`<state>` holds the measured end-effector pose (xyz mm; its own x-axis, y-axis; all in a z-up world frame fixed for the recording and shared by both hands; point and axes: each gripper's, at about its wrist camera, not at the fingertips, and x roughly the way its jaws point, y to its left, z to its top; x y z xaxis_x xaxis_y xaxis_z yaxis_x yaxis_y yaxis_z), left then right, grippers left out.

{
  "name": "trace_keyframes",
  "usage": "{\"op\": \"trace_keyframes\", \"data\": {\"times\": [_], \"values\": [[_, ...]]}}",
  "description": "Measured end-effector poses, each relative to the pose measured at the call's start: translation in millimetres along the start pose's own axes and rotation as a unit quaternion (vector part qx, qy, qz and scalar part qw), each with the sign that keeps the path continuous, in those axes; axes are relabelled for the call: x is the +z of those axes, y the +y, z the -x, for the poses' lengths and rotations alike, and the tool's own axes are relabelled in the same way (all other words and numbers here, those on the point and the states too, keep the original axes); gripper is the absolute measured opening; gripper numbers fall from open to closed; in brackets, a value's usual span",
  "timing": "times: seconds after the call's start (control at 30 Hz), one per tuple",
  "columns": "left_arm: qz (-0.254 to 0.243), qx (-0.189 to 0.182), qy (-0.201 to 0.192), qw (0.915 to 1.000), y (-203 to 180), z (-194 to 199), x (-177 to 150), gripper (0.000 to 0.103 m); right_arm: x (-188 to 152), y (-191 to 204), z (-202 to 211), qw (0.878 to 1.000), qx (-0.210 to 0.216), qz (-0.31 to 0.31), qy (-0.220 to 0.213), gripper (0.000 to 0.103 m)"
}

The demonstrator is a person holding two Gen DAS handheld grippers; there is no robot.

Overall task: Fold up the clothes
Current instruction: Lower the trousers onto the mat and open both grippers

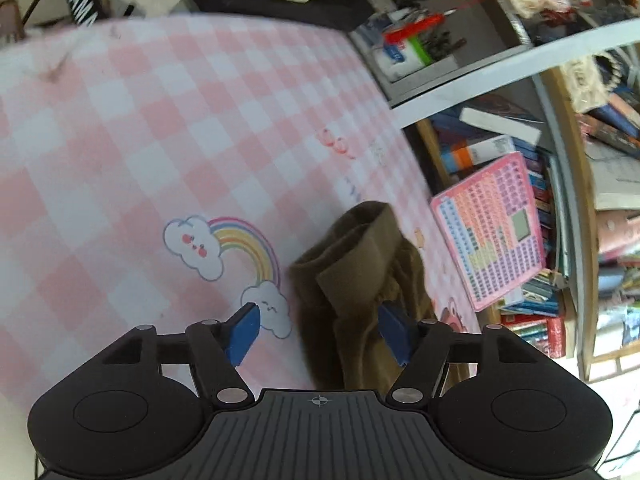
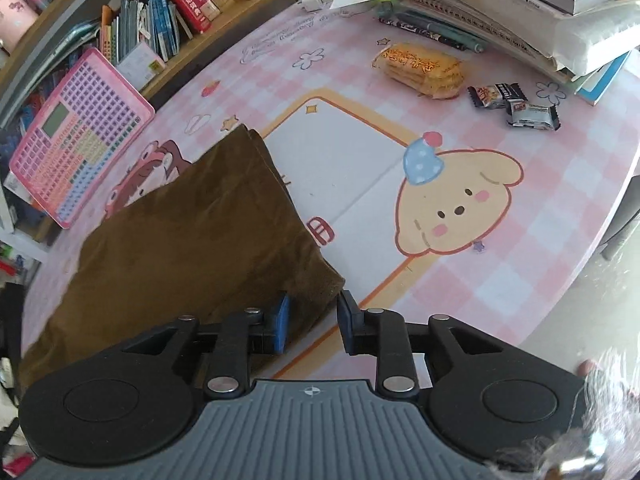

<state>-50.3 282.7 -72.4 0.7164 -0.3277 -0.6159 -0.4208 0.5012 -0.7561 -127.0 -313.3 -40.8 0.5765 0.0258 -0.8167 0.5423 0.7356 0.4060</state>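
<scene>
Brown garment (image 2: 180,232), soft, velvety cloth, lay folded into a thick, roughly rectangular stack on pink checked mat (image 2: 520,208); layered edges faced the mat's middle, one end bunched and rumpled (image 1: 360,264).

White letters, seemingly "YAMA", stand on a black strap (image 1: 82,2).

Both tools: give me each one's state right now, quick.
Left tool: open, the brown garment between its pads but not pinched.
Right tool: open, the garment's corner just ahead of the gap, not gripped.
</scene>
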Motion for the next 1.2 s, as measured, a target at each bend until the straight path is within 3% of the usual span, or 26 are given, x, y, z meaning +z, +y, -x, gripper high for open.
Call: {"op": "trace_keyframes", "data": {"times": [0.17,0.2,0.23,0.3,0.37,0.43,0.5,0.53,0.63,0.73,0.9,1.0,1.03,1.07,1.2], "values": [[0.025,-0.003,-0.001,0.9997,-6,-22,0,0.063,-4,12,-8,1.000,-0.002,0.025,0.002,0.025],[0.028,0.000,-0.003,0.9996,-10,-27,-1,0.055,-3,15,-10,0.999,-0.004,0.033,-0.001,0.024],[0.035,0.008,0.004,0.9993,-11,-33,-1,0.024,-3,19,-13,0.999,-0.006,0.043,-0.003,0.021],[0.047,0.018,0.010,0.9987,-16,-45,-1,0.019,-2,25,-18,0.998,-0.011,0.064,-0.006,0.012],[0.014,0.003,-0.002,0.9999,-34,-40,-2,0.016,0,32,-23,0.996,-0.017,0.085,-0.011,0.010],[-0.053,-0.052,-0.027,0.9969,-63,-21,-6,0.015,5,38,-29,0.995,-0.022,0.100,-0.018,0.010],[-0.112,-0.088,-0.047,0.9887,-84,0,-9,0.015,10,43,-35,0.994,-0.021,0.107,-0.021,0.009],[-0.114,-0.091,-0.052,0.9880,-83,4,-9,0.016,13,45,-38,0.994,-0.020,0.109,-0.023,0.009],[-0.063,-0.011,-0.030,0.9975,-44,-16,3,0.015,17,53,-45,0.992,-0.017,0.122,-0.028,0.009],[-0.036,0.026,-0.018,0.9988,-18,-33,3,0.016,19,62,-52,0.990,-0.012,0.138,-0.034,0.009],[-0.049,0.025,-0.021,0.9983,-19,-36,2,0.018,19,70,-57,0.987,-0.016,0.153,-0.041,0.009],[-0.075,0.040,-0.025,0.9961,-25,-31,2,0.029,19,69,-57,0.988,-0.016,0.149,-0.040,0.011],[-0.087,0.047,-0.026,0.9948,-28,-28,2,0.037,19,68,-56,0.988,-0.016,0.147,-0.039,0.013],[-0.104,0.054,-0.036,0.9925,-32,-22,-1,0.046,19,67,-55,0.989,-0.017,0.143,-0.040,0.016],[-0.167,0.078,-0.072,0.9802,-48,0,-11,0.057,14,62,-46,0.991,-0.022,0.127,-0.045,0.031]]}}
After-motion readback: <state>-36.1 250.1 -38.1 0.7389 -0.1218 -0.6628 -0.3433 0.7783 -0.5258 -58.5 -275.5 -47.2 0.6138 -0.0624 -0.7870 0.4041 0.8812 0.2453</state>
